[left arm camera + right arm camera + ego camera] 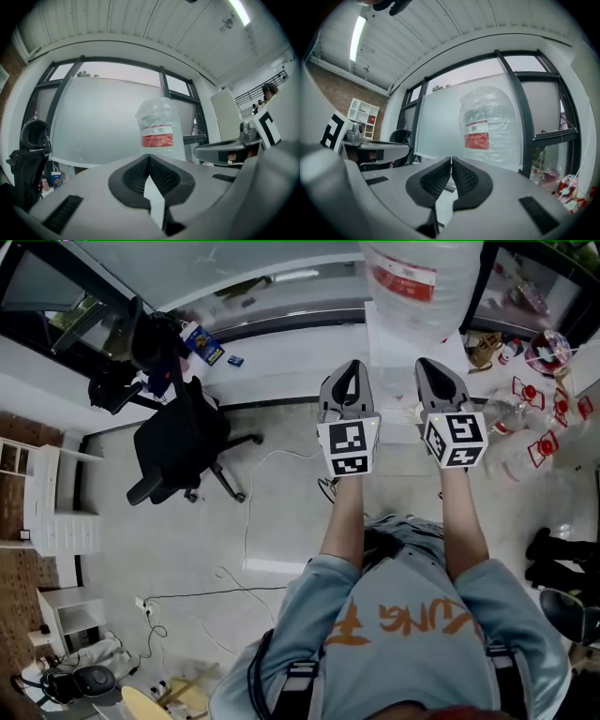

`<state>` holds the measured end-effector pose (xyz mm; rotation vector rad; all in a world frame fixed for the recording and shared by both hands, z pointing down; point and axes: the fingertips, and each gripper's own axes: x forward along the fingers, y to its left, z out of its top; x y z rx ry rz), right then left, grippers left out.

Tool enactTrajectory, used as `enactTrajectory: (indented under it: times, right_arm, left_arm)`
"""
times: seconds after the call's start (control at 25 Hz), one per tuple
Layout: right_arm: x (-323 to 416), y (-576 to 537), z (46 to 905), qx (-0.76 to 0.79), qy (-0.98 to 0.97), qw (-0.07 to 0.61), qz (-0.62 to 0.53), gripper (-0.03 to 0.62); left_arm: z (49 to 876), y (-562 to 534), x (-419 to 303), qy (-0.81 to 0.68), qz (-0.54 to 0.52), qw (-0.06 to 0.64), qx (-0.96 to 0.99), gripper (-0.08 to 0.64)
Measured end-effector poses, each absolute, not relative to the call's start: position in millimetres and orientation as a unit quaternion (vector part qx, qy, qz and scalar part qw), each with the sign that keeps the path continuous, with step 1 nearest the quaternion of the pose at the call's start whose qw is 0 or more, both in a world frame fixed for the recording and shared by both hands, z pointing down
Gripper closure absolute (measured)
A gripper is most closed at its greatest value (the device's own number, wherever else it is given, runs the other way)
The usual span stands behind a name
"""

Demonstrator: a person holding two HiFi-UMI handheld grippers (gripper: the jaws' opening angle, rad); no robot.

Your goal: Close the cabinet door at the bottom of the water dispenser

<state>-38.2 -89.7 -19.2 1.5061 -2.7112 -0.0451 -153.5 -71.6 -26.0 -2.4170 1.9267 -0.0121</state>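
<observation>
Water dispenser (398,343) is straight ahead of both hand-held grippers, white body upright, long axis vertical. Head view looks down on it from above, so the cabinet door at the bottom can't be seen in any view, open or closed can't be told. Big clear water bottle (422,273) with a red label sits on top, upright, its axis in line with the dispenser's. The left hand-held gripper (350,371) and the right hand-held gripper (433,367) are held out side by side, level, both pointing at the dispenser, apart from each other with its white body showing between them. Left gripper view: jaws together, tips meeting, nothing between them, bottle beyond the tips. Right gripper view: same, jaws fully closed and empty, bottle just right of the tips. Both views show clear space between tips and bottle. Black office chair (183,446) stands on the floor well off to the left, a loose cable (248,521) lies near it, and small red-capped bottles (539,423) cluster right of the dispenser
</observation>
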Motion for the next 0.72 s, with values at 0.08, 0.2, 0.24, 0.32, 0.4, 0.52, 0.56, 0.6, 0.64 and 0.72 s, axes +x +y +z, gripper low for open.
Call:
enactTrajectory:
  times: [0.08,0.2,0.24,0.32,0.4,0.52,0.56,0.6,0.64,0.72]
  right_arm:
    - [-42,-94,-25,0.484,-0.874,0.023,-0.023,0.561]
    - [-45,-102,-32,0.481,-0.876,0.026,-0.030,0.561]
    - [-46,-103,-33,0.481,-0.876,0.027,-0.031,0.561]
    - [-49,-106,-34,0.483,-0.874,0.031,-0.032,0.561]
    - [-50,-109,-34,0.486,-0.873,0.040,-0.033,0.561]
    - [-53,-114,-35,0.483,-0.873,0.050,-0.037,0.561]
    - [-54,-115,-36,0.482,-0.874,0.052,-0.039,0.561]
    - [-55,-115,-37,0.480,-0.875,0.053,-0.041,0.561]
    - [-55,-115,-37,0.479,-0.875,0.055,-0.043,0.561]
    - [-57,-116,-35,0.477,-0.876,0.057,-0.046,0.561]
  left_arm:
    - [-29,-76,-160,0.630,0.004,0.025,-0.776,0.552]
    - [-32,-82,-162,0.632,0.009,0.027,-0.774,0.552]
    - [-34,-83,-162,0.632,0.012,0.031,-0.775,0.552]
    - [-39,-83,-164,0.627,0.016,0.040,-0.778,0.552]
    - [-42,-85,-165,0.624,0.018,0.043,-0.780,0.552]
    - [-44,-90,-169,0.626,0.024,0.042,-0.778,0.552]
    - [-45,-91,-170,0.627,0.026,0.042,-0.777,0.552]
    - [-45,-91,-171,0.627,0.028,0.042,-0.777,0.552]
    - [-45,-92,-171,0.628,0.028,0.041,-0.777,0.552]
    - [-42,-94,-171,0.628,0.028,0.041,-0.777,0.552]
